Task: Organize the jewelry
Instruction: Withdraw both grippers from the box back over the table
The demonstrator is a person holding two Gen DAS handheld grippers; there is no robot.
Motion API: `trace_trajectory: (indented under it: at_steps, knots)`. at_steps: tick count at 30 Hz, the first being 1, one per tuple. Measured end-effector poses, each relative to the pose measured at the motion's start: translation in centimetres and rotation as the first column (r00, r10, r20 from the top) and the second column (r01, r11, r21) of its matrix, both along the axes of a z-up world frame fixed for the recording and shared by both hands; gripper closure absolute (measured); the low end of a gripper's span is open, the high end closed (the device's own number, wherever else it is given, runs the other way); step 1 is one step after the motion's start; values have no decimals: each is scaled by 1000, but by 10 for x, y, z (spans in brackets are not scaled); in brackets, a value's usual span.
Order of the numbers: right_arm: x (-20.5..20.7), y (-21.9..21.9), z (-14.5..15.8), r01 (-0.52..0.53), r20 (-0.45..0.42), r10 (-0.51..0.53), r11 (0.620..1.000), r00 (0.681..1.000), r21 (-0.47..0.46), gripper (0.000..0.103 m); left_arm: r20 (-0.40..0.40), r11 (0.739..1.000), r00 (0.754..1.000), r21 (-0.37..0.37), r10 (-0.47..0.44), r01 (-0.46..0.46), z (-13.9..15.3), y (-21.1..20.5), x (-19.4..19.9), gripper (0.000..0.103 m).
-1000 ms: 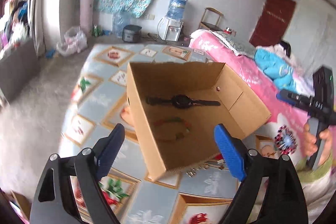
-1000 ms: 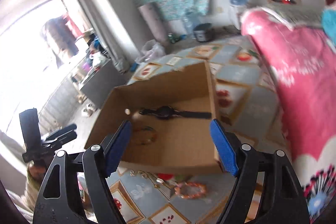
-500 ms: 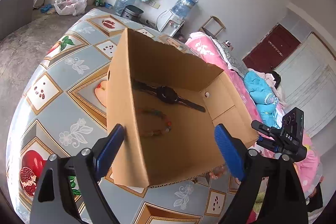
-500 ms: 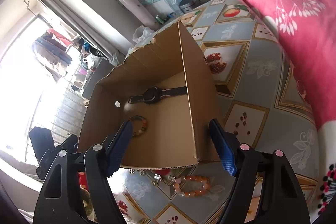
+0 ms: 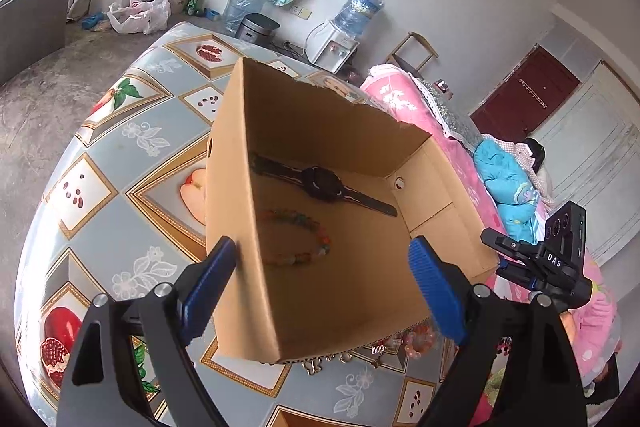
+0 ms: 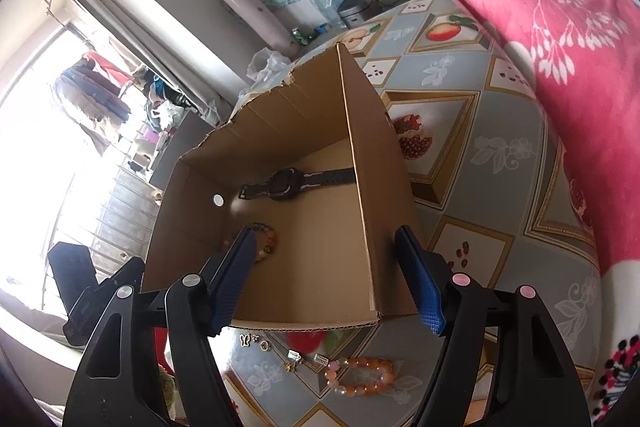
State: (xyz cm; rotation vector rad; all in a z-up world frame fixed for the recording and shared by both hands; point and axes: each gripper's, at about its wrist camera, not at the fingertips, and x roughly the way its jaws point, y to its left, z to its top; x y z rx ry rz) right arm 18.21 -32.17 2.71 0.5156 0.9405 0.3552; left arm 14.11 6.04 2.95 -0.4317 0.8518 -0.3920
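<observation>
An open cardboard box stands on the table. A black watch and a multicoloured bead bracelet lie on its floor. My left gripper hangs open above the box's near corner, holding nothing. In the right wrist view the same box shows the watch and the bracelet. My right gripper hovers over the box's front edge with its jaws closing and nothing between the pads. An orange bead bracelet and small metal charms lie on the table in front of the box.
The table wears a fruit-patterned cloth. A bed with a pink floral blanket runs along the table's right side. A pink sleeve shows by the other gripper. A water dispenser and a rice cooker stand on the floor behind.
Both grippers have sunk toward the box and rolled, so the box fills more of each view. The right jaws have narrowed a little. The jewelry has not moved.
</observation>
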Motion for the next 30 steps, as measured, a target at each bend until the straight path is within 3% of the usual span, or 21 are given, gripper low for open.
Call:
trace_trajectory:
  at_steps: [10, 16, 20, 25, 30]
  knots:
    - [-16, -4, 6, 51, 24, -51, 998, 998, 28, 35, 19, 999, 1000, 50, -1, 1, 3, -2, -6, 17]
    - [-60, -11, 30, 130, 128, -122, 990, 984, -54, 30, 124, 990, 991, 130, 43, -59, 24, 10, -39, 16]
    - [-99, -2, 33, 127, 164, -105, 983, 981, -135, 24, 149, 980, 988, 193, 28, -56, 26, 19, -71, 15]
    - [-133, 25, 12, 50, 123, -20, 968, 992, -244, 20, 75, 963, 997, 268, -23, 2, 0, 11, -102, 10]
    - [-145, 63, -31, -28, -8, 27, 929, 1000, -370, 20, -22, 932, 999, 361, -36, 42, -43, -18, -108, 10]
